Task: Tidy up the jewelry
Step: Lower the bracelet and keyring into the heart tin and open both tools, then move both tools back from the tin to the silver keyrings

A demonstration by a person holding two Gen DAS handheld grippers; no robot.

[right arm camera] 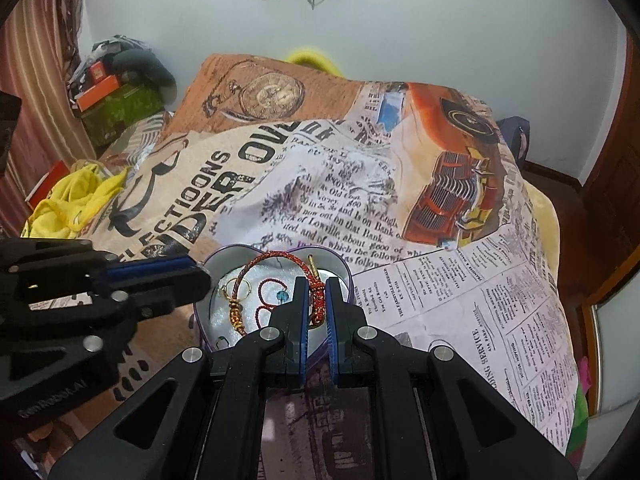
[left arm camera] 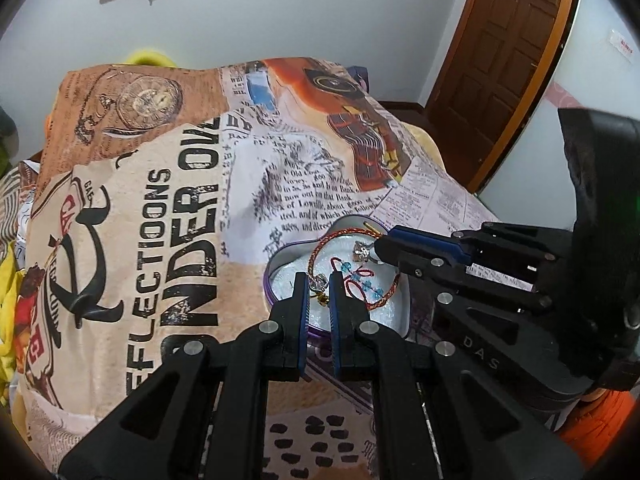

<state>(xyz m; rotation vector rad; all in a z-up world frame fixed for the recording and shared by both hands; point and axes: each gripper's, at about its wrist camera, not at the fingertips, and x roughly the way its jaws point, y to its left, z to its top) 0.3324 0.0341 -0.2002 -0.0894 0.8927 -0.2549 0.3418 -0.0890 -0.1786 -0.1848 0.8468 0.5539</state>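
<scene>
- Left gripper (left arm camera: 319,282): jaws narrowly parted around a ring (left arm camera: 319,282); contact unclear.
- Right gripper (right arm camera: 317,289): jaws narrowly parted around the red braided bracelet (right arm camera: 276,260); grip unconfirmed.
- Heart-shaped tin (right arm camera: 224,258): near rim hidden.

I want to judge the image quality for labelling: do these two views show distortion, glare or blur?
Left wrist view: strong fisheye bending, the door frame curves; dark vignette in the corners; the heart-shaped tin is sharp. Right wrist view: same curved edges; the tin's white lining glints a little, no heavy glare; print on the blanket stays readable.
</scene>
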